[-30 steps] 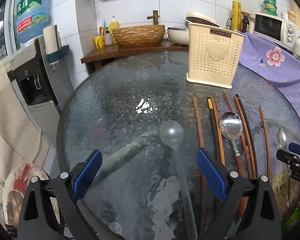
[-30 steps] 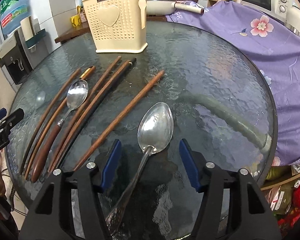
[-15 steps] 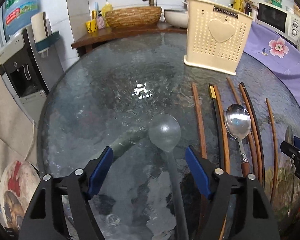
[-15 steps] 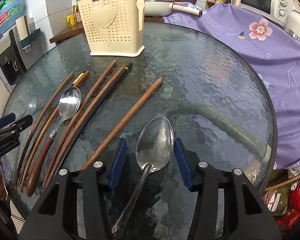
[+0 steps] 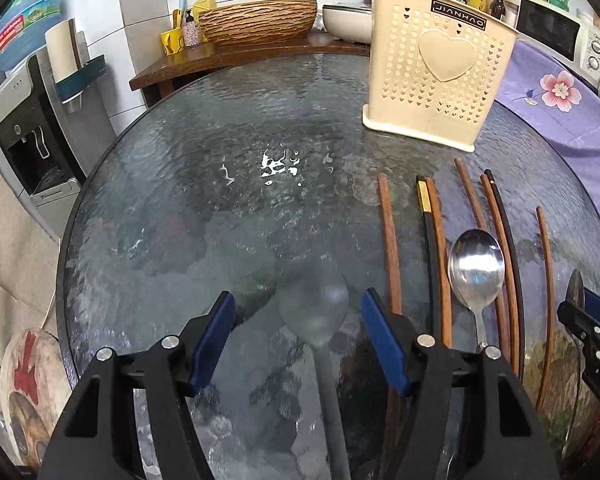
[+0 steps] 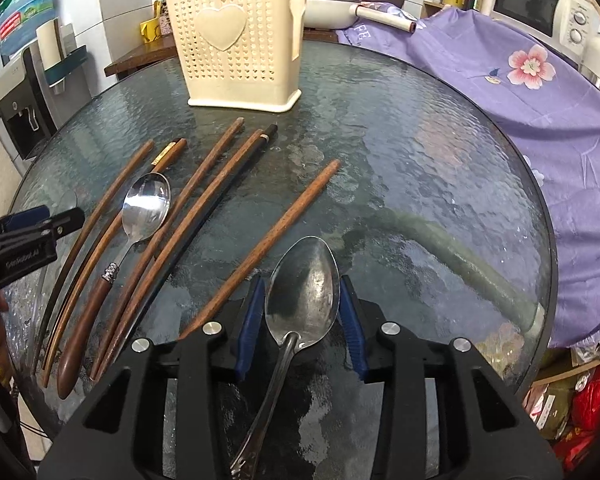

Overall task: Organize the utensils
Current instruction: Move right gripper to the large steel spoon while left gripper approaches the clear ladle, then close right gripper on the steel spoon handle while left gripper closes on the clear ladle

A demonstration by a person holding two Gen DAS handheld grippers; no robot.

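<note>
My right gripper (image 6: 302,320) has been closing around the steel spoon (image 6: 302,292) on the glass table (image 6: 420,152); the pads look just touching its bowl. Thin, hard, slippery: I would grip the neck. My left gripper (image 5: 298,336), half open and also closing, straddles the clear spoon (image 5: 314,308) without touching.

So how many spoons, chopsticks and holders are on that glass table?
Spoons: 3
Chopsticks: 7
Holder: 1
Total: 11
</note>
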